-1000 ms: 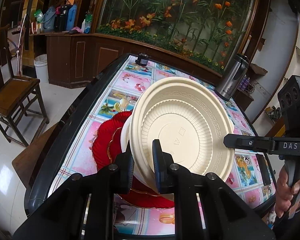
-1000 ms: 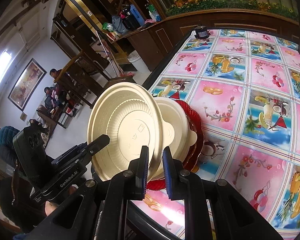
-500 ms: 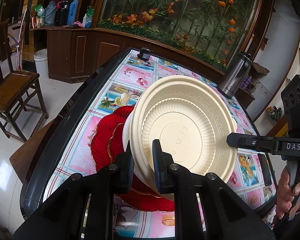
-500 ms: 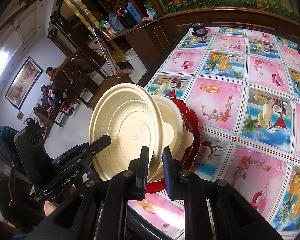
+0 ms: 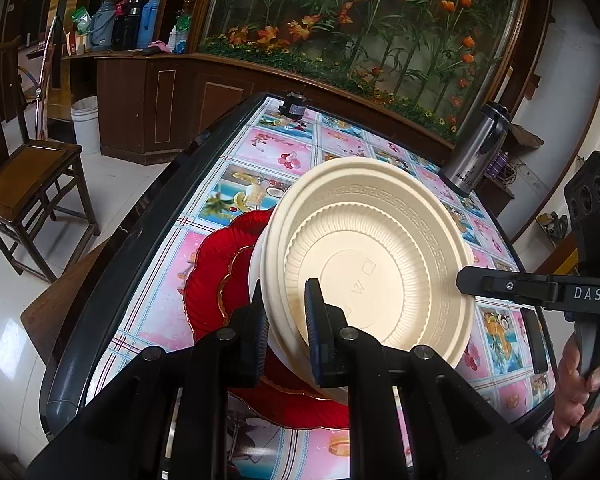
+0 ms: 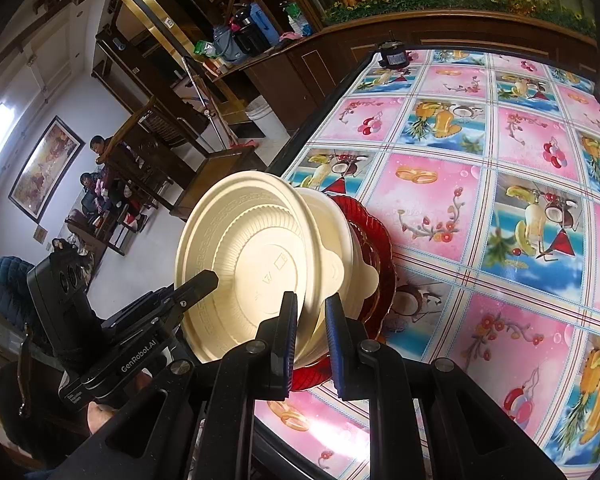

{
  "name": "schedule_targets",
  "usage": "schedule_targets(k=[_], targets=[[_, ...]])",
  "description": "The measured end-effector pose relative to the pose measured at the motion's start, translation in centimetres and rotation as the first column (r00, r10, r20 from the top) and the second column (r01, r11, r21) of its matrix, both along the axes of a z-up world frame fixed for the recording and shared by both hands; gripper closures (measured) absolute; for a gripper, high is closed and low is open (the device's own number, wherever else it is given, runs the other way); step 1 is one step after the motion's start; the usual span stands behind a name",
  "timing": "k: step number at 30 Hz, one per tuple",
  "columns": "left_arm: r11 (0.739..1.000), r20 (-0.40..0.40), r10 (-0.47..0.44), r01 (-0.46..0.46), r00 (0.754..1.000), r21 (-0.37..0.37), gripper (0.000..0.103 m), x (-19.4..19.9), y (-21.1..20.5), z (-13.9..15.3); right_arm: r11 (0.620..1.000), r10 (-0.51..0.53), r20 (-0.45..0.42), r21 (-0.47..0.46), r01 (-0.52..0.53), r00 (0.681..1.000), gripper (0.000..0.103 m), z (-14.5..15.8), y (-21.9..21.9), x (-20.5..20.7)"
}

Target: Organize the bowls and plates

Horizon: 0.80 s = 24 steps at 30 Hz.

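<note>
I had my left gripper (image 5: 287,326) and right gripper (image 6: 311,330) both clenched on the rim of the cream ribbed plastic bowls (image 5: 374,268), tilted above the red scalloped plates (image 5: 216,276); nesting seemed done, setting down remained

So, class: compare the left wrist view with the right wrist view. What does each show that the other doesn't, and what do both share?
Only the left wrist view shows the steel vacuum flask on the table's far side and the tall glass case of flowers.

Only the right wrist view shows the framed painting on the wall and seated people.

Both show the cream ribbed plastic bowls, held tilted by the left gripper and right gripper, above red scalloped plates.
</note>
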<state>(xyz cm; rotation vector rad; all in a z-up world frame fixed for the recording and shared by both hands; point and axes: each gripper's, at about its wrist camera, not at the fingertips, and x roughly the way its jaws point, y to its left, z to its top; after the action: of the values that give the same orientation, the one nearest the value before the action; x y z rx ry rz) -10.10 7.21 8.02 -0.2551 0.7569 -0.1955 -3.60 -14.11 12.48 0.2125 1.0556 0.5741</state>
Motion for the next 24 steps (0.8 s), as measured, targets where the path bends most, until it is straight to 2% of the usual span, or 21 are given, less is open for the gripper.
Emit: schedule_targets(k=[24], targets=[[0.999, 0.001, 0.013, -0.013, 1.000, 0.041, 0.087, 0.29, -0.14, -0.05, 1.000, -0.024, 0.021, -0.015, 0.024, 0.999, 0.086, -0.18, -0.38, 0.71]])
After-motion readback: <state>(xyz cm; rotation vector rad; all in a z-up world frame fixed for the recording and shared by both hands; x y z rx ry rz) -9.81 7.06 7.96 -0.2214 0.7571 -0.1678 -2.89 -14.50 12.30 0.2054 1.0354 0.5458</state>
